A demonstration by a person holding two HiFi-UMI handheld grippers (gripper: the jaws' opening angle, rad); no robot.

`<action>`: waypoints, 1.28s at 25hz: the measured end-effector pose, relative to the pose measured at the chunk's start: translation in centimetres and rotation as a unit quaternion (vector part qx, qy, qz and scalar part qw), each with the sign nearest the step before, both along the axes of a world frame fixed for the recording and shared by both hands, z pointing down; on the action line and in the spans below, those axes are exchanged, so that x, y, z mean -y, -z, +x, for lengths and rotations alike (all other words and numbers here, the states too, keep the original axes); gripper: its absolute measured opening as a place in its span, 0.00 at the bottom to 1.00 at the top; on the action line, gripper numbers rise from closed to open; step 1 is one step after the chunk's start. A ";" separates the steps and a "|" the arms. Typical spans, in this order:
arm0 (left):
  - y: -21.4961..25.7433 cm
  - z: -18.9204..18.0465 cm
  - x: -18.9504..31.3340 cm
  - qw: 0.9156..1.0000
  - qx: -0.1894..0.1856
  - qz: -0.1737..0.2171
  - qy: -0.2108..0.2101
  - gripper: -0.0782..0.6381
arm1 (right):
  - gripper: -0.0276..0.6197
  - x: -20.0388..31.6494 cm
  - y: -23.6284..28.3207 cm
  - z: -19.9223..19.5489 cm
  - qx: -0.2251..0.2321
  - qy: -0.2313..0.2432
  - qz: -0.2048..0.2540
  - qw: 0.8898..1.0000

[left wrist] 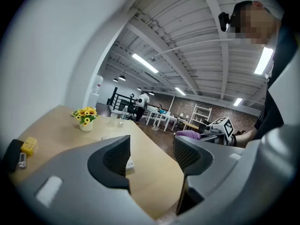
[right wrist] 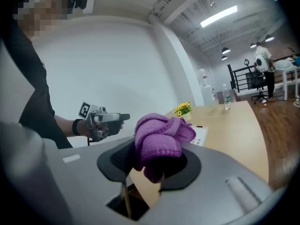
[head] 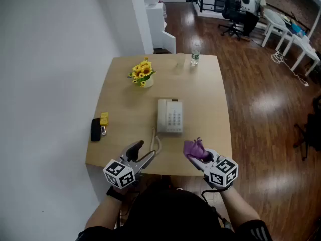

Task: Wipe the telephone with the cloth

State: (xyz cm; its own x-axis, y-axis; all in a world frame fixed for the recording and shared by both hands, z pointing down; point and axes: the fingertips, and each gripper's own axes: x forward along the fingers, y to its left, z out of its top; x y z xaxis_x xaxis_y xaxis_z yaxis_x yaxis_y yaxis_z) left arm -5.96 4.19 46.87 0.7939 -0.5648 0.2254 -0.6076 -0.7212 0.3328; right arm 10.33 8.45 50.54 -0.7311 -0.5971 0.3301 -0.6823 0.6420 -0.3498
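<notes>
"Where's the left claw (head: 144, 153)?"

"Low at the near edge of the surface (head: 125, 102), with its jaws apart and nothing between them. The telephone's cord (head: 155, 140) loops down just ahead of it."

"And the telephone (head: 170, 116) itself?"

"It lies flat in the middle of the surface, beyond both claws and roughly between them. Its long axis runs straight away from the person. The handset is along its left side, the keypad is on the right, and a short end faces the person."

"And the cloth?"

"The purple cloth (head: 194, 148) is bunched up in the right claw (head: 199, 154), which is clamped on it. It's near the telephone's near right corner but not touching it."

"So which way does the claw go?"

"Forward and slightly left, I'd say. That would put the cloth on the keypad end, and strokes could then follow the long axis away from the person. The empty left claw sits about as near and could steady the handset side."
</notes>
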 end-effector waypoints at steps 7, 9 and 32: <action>-1.6 -1.9 5.6 1.000 0.005 -0.016 -0.004 0.51 | 0.26 8.6 -2.1 -3.1 -0.045 0.026 -0.013 0.999; -2.3 -2.4 7.3 1.000 0.008 -0.022 -0.008 0.51 | 0.26 11.6 -3.0 -4.0 -0.076 0.033 -0.011 0.997; -7.5 -3.1 15.4 0.997 0.021 -0.072 -0.018 0.51 | 0.26 34.3 -16.9 -11.6 -0.424 0.187 -0.003 0.886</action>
State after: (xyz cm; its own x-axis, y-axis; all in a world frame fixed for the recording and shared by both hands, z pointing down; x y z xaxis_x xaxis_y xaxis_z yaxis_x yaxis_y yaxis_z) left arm -9.02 -11.19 54.39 0.8010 -0.4955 0.3360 -0.5980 -0.6890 0.4095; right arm -1.27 -25.88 67.47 -0.3646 -0.3628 0.8576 -0.4419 0.8781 0.1836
